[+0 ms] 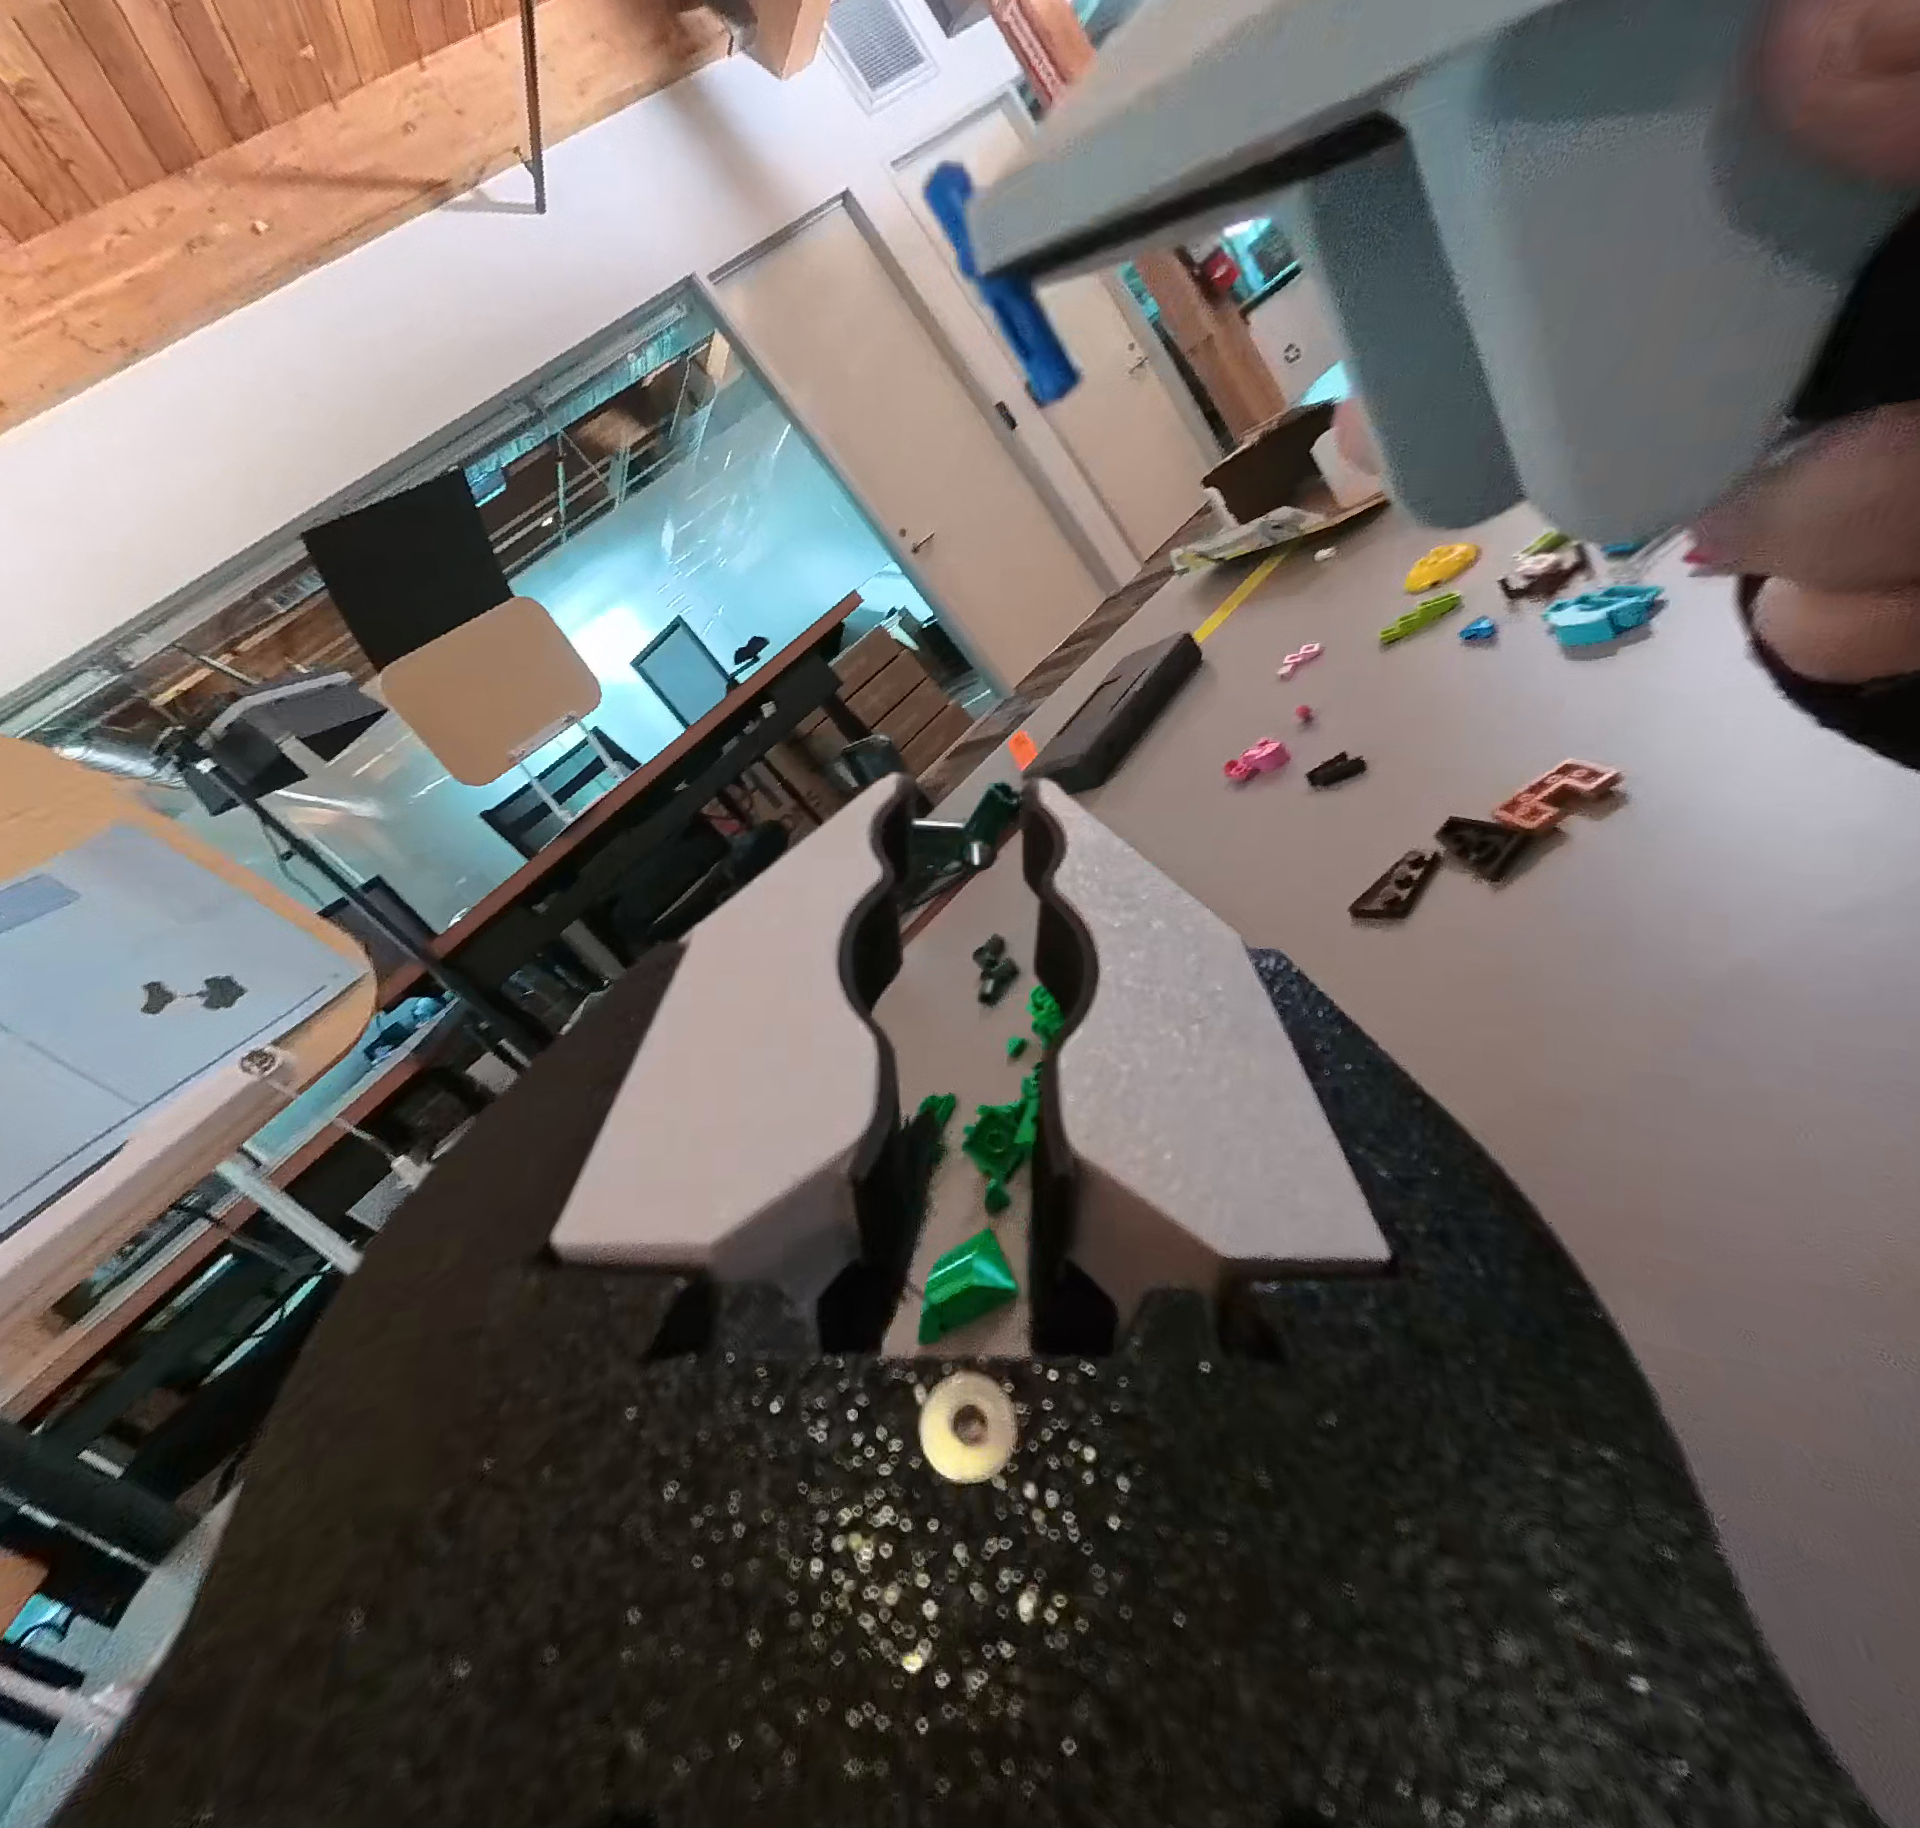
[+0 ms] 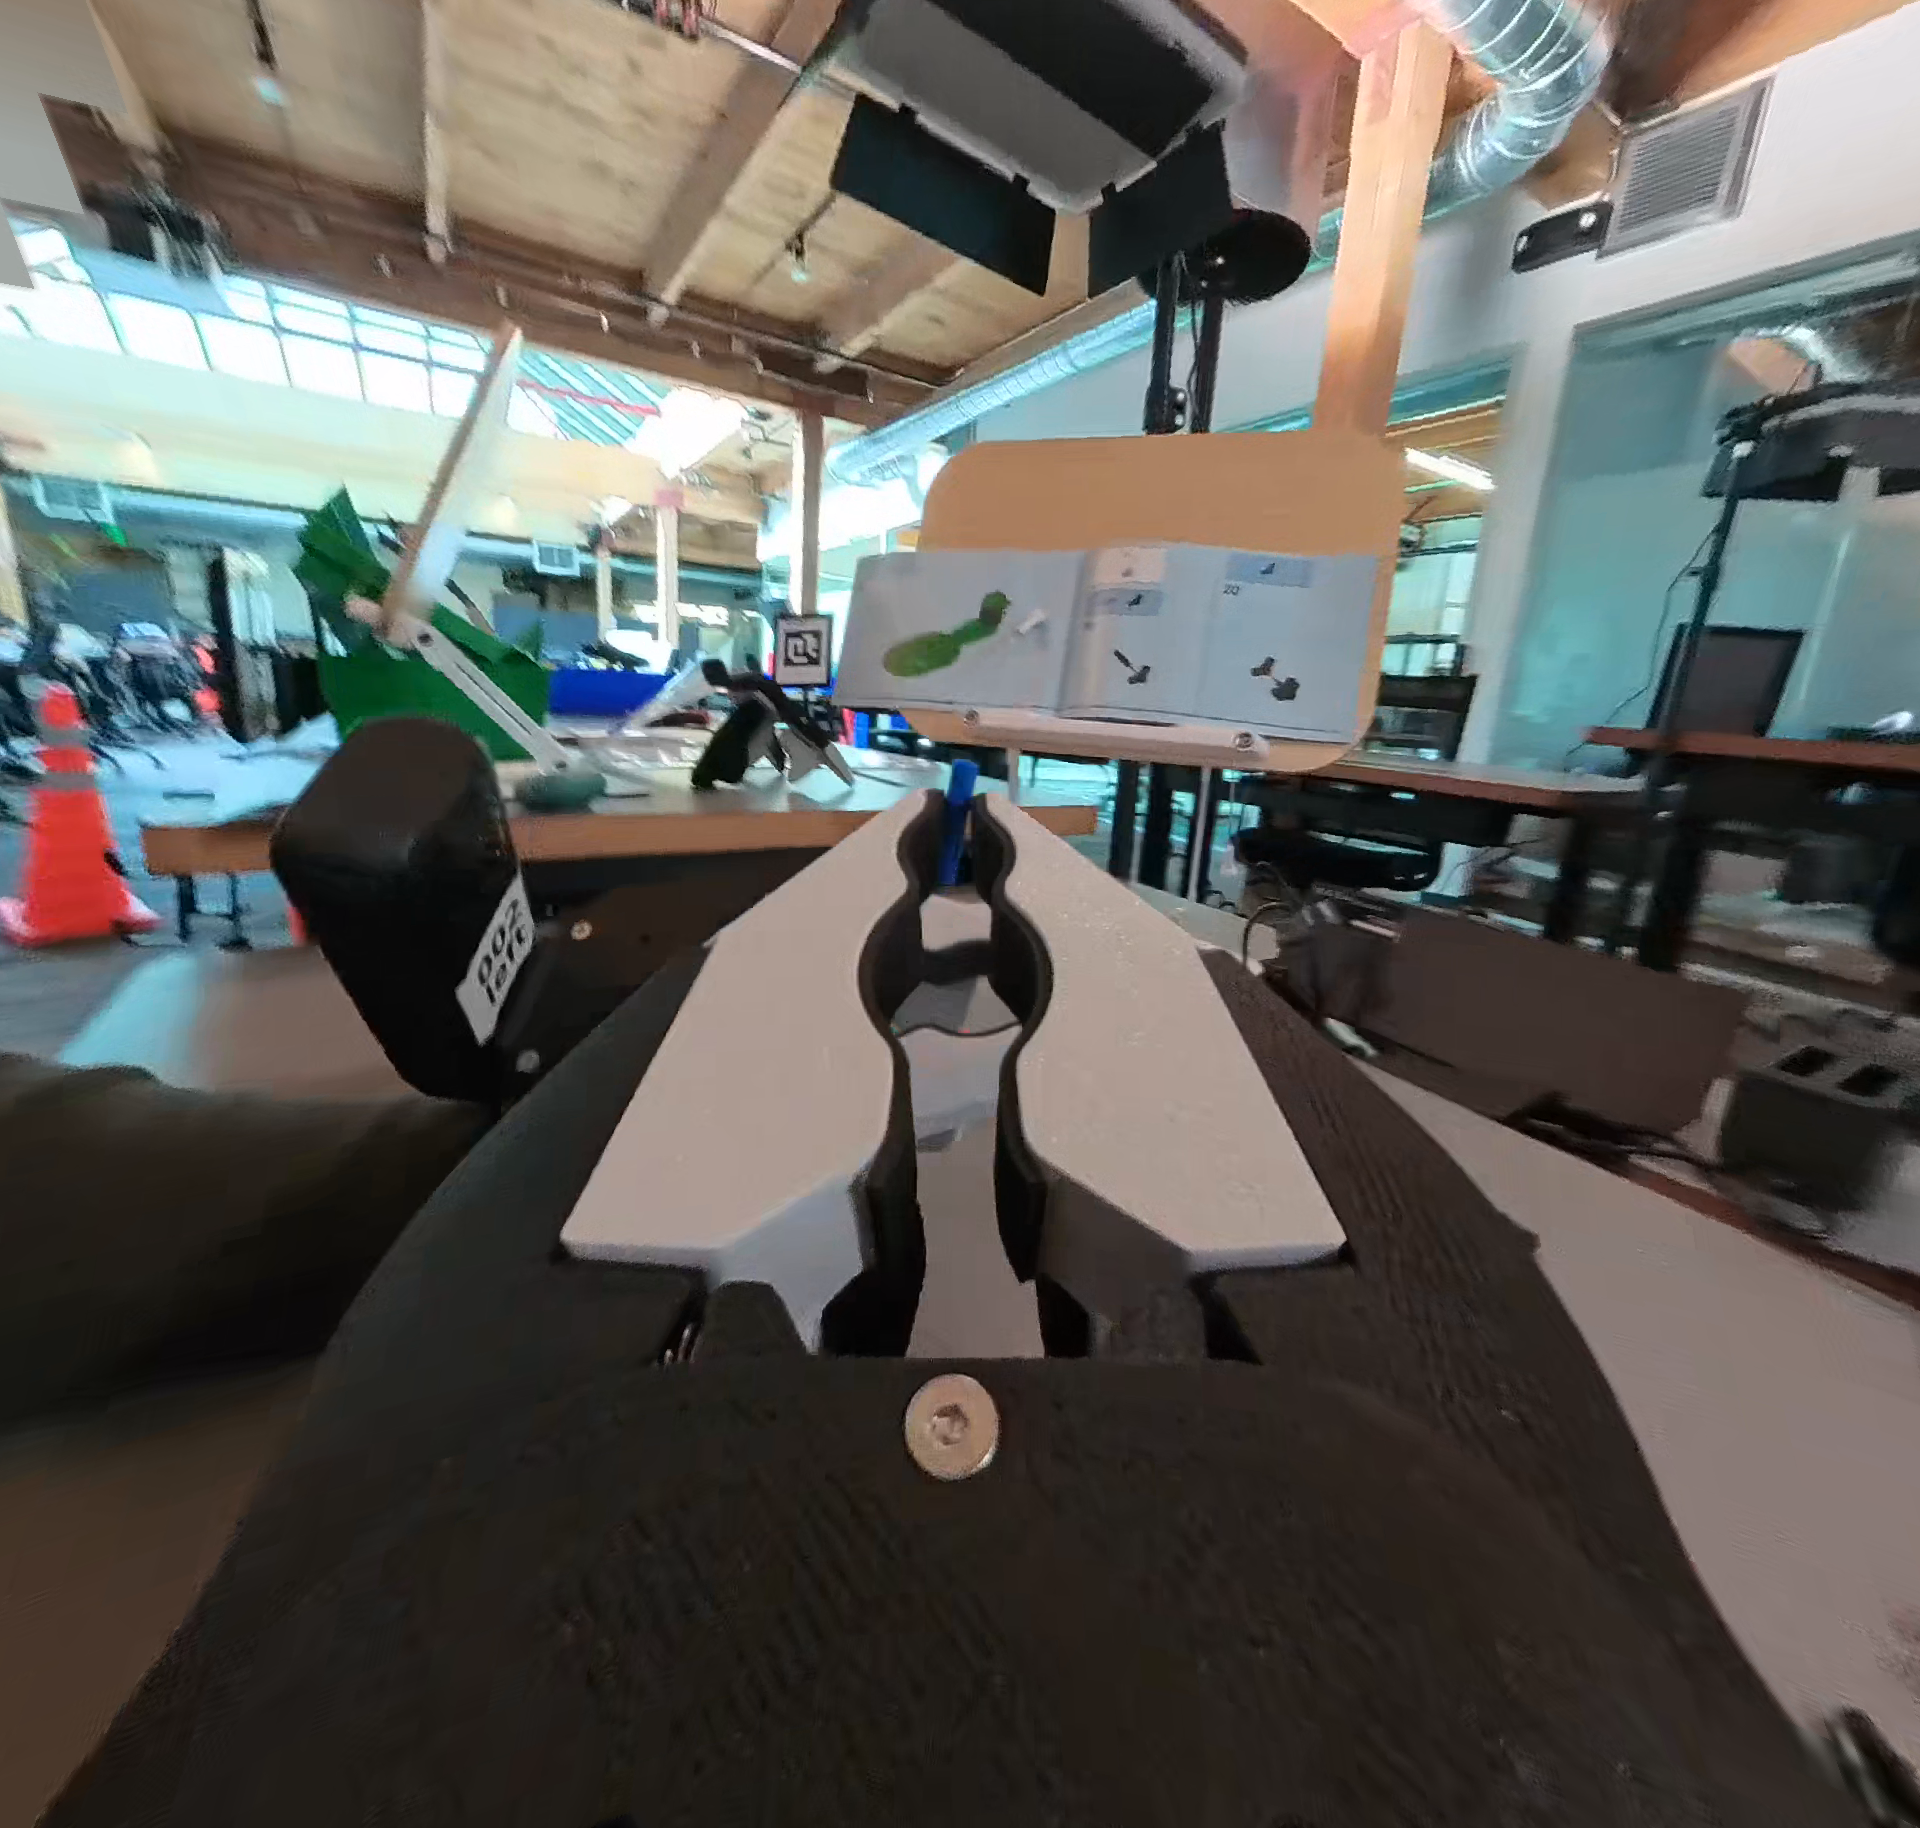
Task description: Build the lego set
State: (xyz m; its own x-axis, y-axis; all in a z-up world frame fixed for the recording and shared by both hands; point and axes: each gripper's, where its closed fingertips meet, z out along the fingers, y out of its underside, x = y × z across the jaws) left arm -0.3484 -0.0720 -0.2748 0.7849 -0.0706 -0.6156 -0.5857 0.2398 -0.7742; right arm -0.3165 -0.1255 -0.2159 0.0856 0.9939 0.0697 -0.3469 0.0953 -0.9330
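Left tongs (image 1: 966,822) gripped a dark green assembly (image 1: 956,833) at their tips; right tongs (image 2: 961,822) pinched a blue rod-like piece (image 2: 956,822), raised off the bench (image 1: 1558,1051). Loose green pieces (image 1: 997,1134), brown plates (image 1: 1475,843), and pink, turquoise and yellow parts lay scattered there. The instruction booklet (image 2: 1112,646) stood open beyond. Judged from so many unjoined parts, much building remained.

Two matching grippers: left gripper (image 1: 961,822) and right gripper (image 2: 954,822), each with pale grey, grainy fingers (image 1: 1132,1030) lined black along wavy inner edges. Mounted on coarse black printed bodies (image 2: 935,1622). One silver screw (image 2: 951,1432) centred just behind the fingers. White label (image 2: 499,957) on a rounded black housing left of that screw.
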